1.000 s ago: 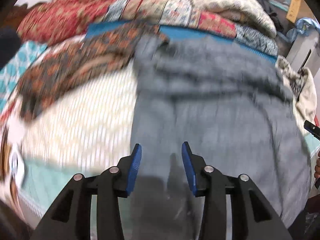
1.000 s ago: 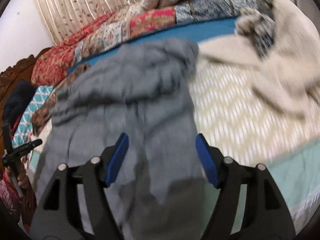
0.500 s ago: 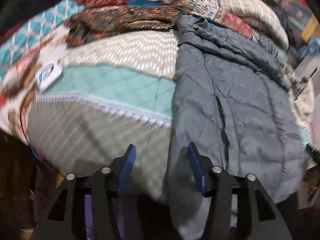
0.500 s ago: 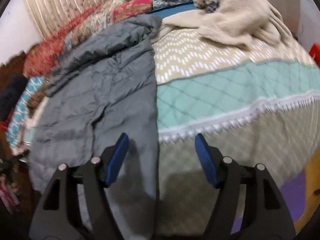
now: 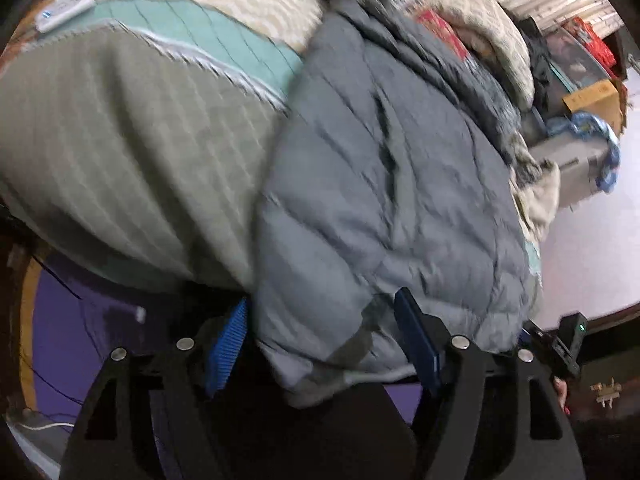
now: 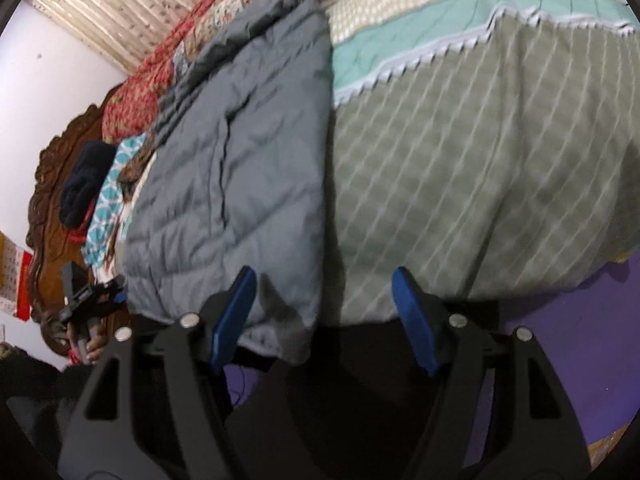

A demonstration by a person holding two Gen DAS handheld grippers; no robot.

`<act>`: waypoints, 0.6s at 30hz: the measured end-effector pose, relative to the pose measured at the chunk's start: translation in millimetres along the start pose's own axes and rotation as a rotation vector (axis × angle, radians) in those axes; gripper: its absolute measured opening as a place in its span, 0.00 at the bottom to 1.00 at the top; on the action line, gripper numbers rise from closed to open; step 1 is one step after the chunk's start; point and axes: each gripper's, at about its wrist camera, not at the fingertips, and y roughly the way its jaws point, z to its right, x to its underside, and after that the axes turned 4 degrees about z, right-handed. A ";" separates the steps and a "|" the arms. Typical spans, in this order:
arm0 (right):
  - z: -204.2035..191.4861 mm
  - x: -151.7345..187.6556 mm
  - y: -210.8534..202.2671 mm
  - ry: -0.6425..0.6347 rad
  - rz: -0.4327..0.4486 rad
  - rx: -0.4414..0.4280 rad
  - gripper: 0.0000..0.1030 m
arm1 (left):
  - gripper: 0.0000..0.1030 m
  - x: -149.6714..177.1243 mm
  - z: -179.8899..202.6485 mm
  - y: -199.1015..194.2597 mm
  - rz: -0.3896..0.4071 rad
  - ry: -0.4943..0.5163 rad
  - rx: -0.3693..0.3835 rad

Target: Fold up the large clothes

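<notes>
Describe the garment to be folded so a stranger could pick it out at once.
Start from the bed, covered by a quilt banded in cream, teal and olive. The grey puffer jacket lies lengthwise on it, its hem hanging over the near edge between the open left gripper and right gripper. Unlike the patterned red bedding and cream knit nearby, it is plain grey with stitched padding.

Quilted bedspread (image 5: pixel 132 140), white remote (image 5: pixel 64 11)
</notes>
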 end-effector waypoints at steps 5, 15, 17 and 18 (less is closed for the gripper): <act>-10.4 18.5 2.8 -0.006 -0.038 -0.100 0.23 | 0.02 19.7 21.0 11.5 -0.024 0.085 -0.001; -48.0 -11.7 -54.4 -0.035 0.122 -0.424 0.04 | 0.40 -7.1 46.0 -59.4 0.119 0.034 0.221; -49.2 -33.0 -63.5 -0.005 0.187 -0.473 0.04 | 0.40 -21.1 48.3 -73.0 0.167 0.001 0.272; -49.5 -45.5 -66.4 0.012 0.220 -0.496 0.04 | 0.40 -31.2 50.3 -79.4 0.195 -0.014 0.300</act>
